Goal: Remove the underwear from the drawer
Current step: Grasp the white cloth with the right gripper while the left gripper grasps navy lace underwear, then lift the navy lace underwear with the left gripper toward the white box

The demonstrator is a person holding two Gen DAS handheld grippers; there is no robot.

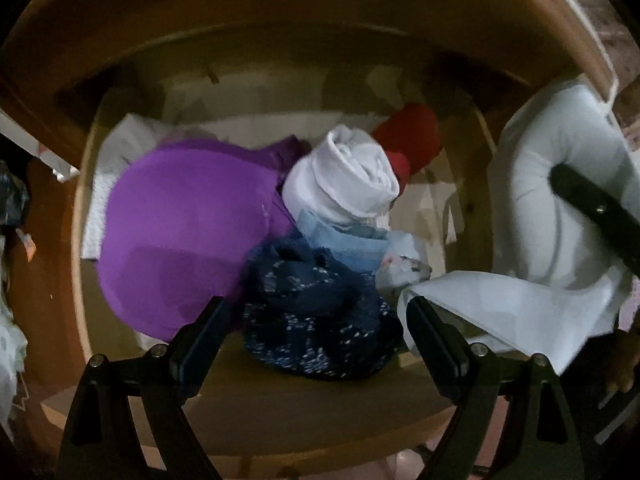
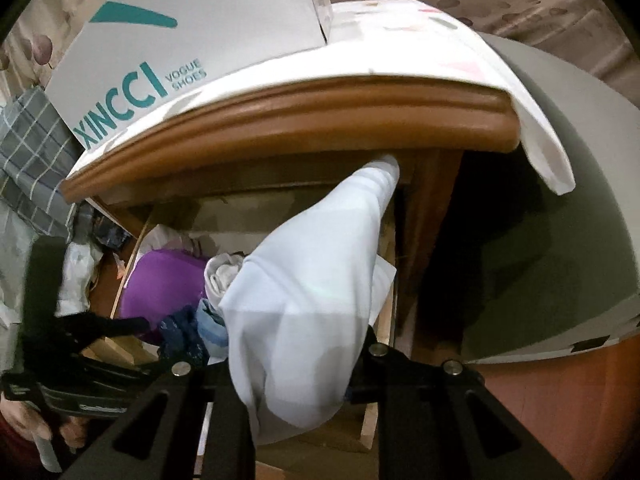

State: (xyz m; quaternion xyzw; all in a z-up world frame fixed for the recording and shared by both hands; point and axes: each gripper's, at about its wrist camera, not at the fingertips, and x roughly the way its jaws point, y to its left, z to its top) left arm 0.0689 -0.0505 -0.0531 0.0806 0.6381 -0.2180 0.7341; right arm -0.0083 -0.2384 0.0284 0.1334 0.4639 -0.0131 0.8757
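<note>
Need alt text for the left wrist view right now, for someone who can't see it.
The open left gripper hangs over a wooden drawer holding a dark blue patterned garment, a purple one and a rolled white one. At right, pale cloth hangs from the right gripper.

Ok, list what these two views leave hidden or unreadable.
- Right claw tips: right wrist view, wrapped in the pale cloth.
- Drawer floor: left wrist view, covered by the purple garment and dark blue garment.
- Shoe box lettering: right wrist view, start cut off.
</note>
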